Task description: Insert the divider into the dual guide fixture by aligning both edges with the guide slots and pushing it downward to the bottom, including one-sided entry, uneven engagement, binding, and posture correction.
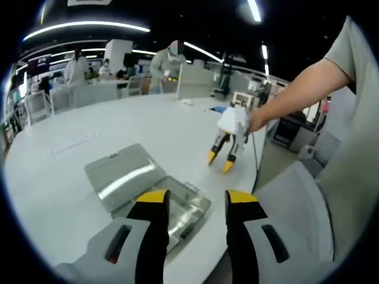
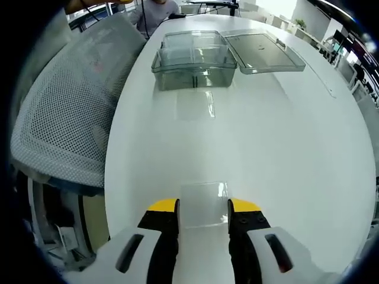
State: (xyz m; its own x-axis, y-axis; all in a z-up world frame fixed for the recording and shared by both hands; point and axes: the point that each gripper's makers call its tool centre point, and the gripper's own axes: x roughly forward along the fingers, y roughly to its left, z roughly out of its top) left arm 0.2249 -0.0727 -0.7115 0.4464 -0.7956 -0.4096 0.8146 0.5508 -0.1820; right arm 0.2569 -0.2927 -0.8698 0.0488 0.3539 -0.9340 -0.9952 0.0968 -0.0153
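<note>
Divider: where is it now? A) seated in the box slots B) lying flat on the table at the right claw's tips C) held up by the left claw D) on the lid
B: the clear divider lies flat on the table at the right claw, apart from the box.

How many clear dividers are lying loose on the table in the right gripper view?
2. One divider lies flat just in front of the open box; the other lies at the right gripper's jaws. More may be hidden inside the box.

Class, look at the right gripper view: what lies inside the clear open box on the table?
The clear box looks empty; reflections blur the bottom, so guide slots cannot be made out. Its lid lies open beside it. A clear divider lies flat near the right hand-held gripper.
</note>
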